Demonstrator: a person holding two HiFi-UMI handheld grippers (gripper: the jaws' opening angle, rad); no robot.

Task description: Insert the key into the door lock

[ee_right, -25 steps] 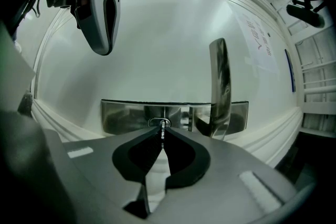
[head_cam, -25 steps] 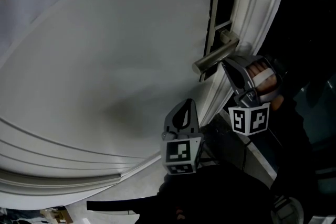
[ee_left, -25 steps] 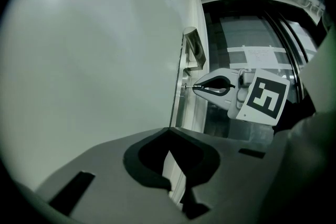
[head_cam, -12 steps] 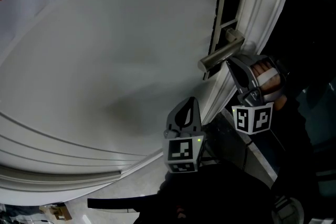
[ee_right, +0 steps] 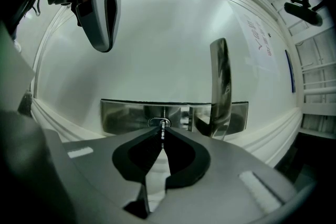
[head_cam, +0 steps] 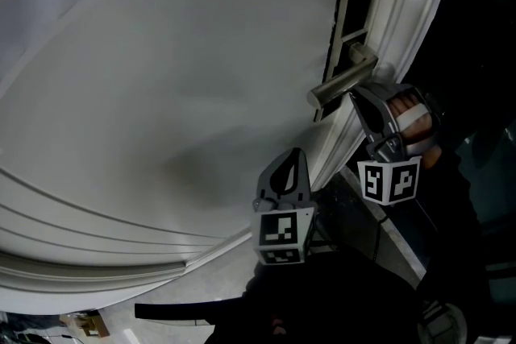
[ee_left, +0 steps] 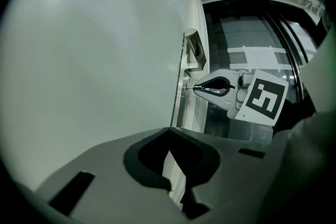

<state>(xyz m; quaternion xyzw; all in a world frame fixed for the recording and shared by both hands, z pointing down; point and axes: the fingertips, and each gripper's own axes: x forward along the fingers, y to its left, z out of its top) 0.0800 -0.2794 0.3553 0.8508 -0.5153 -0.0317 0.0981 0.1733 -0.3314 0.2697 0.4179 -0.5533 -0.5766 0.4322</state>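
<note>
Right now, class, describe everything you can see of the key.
The key shows only as a thin, silvery metal blade, pinched between the shut jaws of the right gripper. It points at the keyhole in the shiny lock plate, beside the lever handle. Its tip meets the keyhole; depth unclear.

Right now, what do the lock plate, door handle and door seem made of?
The lock plate looks like polished metal: it mirrors its surroundings. The door handle seems the same, with bright glints. The door is smooth white, probably painted; its core is unclear.
</note>
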